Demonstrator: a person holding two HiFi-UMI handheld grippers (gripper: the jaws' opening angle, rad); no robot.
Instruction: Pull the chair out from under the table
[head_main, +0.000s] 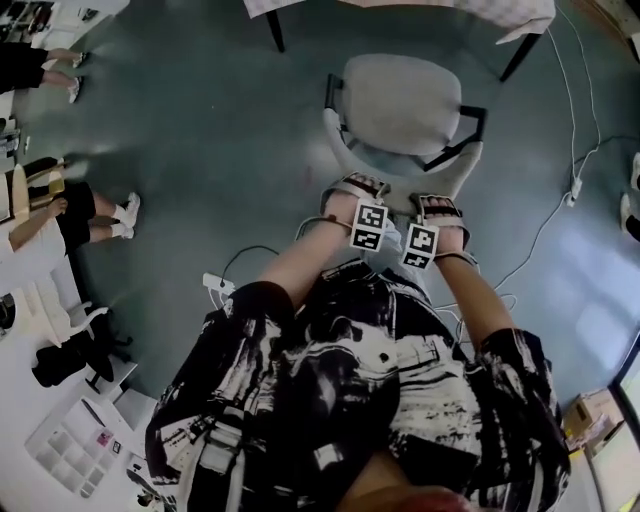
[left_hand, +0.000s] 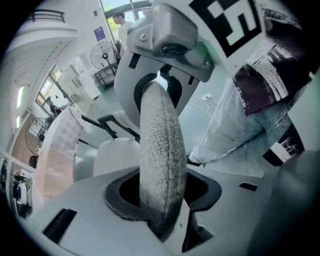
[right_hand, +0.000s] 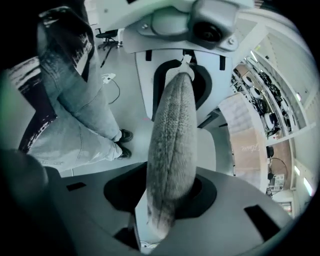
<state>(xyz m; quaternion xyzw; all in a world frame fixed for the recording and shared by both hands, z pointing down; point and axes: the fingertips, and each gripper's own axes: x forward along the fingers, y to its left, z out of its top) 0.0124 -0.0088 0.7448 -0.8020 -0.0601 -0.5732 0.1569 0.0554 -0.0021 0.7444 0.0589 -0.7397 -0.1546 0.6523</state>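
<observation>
A grey office chair (head_main: 400, 100) stands on the floor just in front of the table (head_main: 500, 15), its seat out from under the table top. Its fabric backrest (head_main: 395, 188) faces me. My left gripper (head_main: 352, 190) and right gripper (head_main: 437, 208) sit side by side over the backrest's top edge, pointing steeply down. In the left gripper view the backrest edge (left_hand: 160, 150) runs between the jaws of the left gripper (left_hand: 160, 200), with dark gaps on both sides. The right gripper (right_hand: 162, 200) straddles the backrest edge (right_hand: 172, 145) the same way, loosely.
White cables and a power strip (head_main: 575, 190) lie on the floor at the right. Seated people's legs (head_main: 90, 210) and desks with clutter are at the left. My own legs (left_hand: 235, 130) stand close behind the chair. A cardboard box (head_main: 590, 415) sits at the lower right.
</observation>
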